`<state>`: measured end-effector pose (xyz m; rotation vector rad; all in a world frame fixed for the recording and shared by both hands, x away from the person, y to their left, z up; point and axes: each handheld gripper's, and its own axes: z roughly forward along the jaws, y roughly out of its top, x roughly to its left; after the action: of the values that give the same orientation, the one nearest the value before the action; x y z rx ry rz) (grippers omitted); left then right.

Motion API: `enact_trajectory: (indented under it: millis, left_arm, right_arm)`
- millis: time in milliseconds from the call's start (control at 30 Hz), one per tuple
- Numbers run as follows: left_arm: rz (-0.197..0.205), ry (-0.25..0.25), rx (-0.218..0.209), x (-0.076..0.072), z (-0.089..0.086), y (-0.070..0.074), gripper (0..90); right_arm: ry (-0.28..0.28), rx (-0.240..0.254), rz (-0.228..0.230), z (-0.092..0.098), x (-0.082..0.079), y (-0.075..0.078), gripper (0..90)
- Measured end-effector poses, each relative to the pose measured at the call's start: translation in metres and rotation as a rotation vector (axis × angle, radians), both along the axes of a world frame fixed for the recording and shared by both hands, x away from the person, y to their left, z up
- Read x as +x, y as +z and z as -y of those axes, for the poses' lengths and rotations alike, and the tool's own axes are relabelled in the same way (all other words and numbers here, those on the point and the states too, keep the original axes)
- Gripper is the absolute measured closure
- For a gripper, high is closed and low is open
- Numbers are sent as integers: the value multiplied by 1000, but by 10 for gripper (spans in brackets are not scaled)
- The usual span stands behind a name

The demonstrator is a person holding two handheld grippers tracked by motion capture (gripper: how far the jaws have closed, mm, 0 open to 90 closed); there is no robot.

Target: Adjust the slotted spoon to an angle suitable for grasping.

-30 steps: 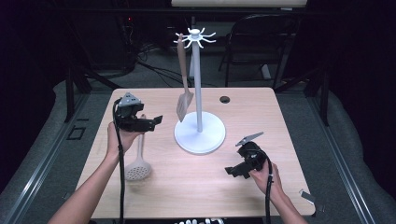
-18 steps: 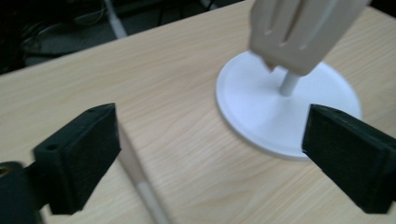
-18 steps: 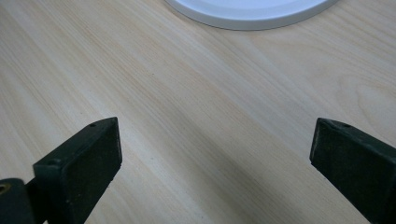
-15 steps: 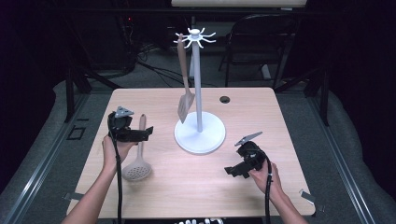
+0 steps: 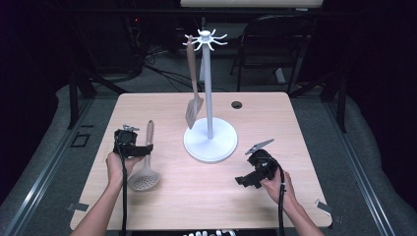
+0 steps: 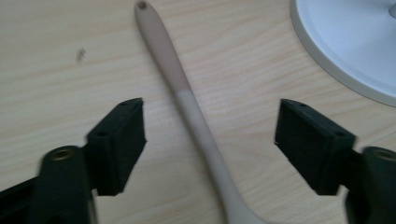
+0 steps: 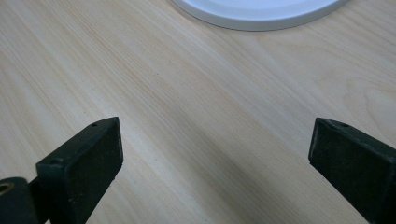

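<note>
Desk (image 5: 305,147): light wood. White utensil stand (image 5: 210,137) at centre, a slotted turner (image 5: 193,105) hanging from one hook. Skimmer spoon (image 5: 144,169) lies flat on the desk left of the stand's base, handle pointing away from the person. Left tongs (image 6: 210,140) straddle the handle; jaws have just been closing, pads not yet touching it. Right tongs (image 5: 252,177) rest wide apart, nothing between them. Step judged: grasping the skimmer. Next: close fully on the handle, then lift.
</note>
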<state>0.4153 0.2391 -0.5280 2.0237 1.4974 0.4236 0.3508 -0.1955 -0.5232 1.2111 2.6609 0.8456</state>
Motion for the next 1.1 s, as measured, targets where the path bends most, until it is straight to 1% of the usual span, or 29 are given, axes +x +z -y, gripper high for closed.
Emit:
enact_trajectory:
  millis: [33, 67, 100, 133, 167, 200, 233, 333, 367, 400, 433, 500, 533, 567, 667, 867, 967, 1100]
  left_arm:
    - [-16, 8, 8, 2, 0, -3, 348]
    - [-34, 2, 3, 4, -2, -6, 376]
    - [-46, 9, 3, 6, -3, -9, 416]
    - [-53, 13, -2, 7, -3, -11, 423]
    - [-58, 15, -14, 8, -4, -13, 446]
    - [-66, 13, -18, 9, -4, -15, 482]
    - [-68, 11, -20, 10, -4, -16, 492]
    - [-102, -8, -11, 12, 0, -21, 541]
    - [-107, -4, -15, 13, 1, -23, 563]
    - [-113, -5, 20, 14, 3, -24, 576]
    - [-111, -4, 46, 14, 5, -25, 587]
    - [-129, -10, 55, 15, 6, -27, 619]
    - [-131, -14, 61, 15, 7, -28, 639]
    - [-133, -16, 72, 15, 7, -28, 647]
    - [-135, -18, 68, 15, 6, -29, 657]
    - [-138, -28, 68, 16, 6, -29, 655]
    - [-143, -30, 53, 16, 4, -29, 659]
    - [-165, -54, 42, 16, 2, -28, 672]
  right_arm:
    - [1, 4, -7, -1, 0, 0, 28]
    - [2, 3, -7, -1, 0, -1, 28]
    - [8, -12, -6, 0, 1, -1, 28]
    - [4, -4, -7, 0, 1, -1, 28]
    - [1, -4, -7, 0, 1, -2, 29]
    - [-2, -13, -7, 0, 1, -1, 30]
    - [-5, -7, -8, 0, 1, -2, 30]
    - [-8, -8, -9, -1, 1, -2, 31]
    - [-4, -30, -11, 0, 1, -1, 31]
    - [-1, -18, -17, -1, 2, -3, 31]
    - [-1, -12, -18, 0, 2, -4, 31]
    - [-3, -13, -19, 0, 2, -4, 32]
    - [-6, -7, -20, 0, 2, -4, 32]
    - [-9, -6, -18, 0, 1, -4, 33]
    - [-7, -17, -9, 1, 1, -3, 34]
    - [-5, -18, -10, 0, 1, -3, 34]
    - [-5, -8, -11, 0, 1, -3, 35]
    - [-3, -10, -12, 0, 0, -3, 35]
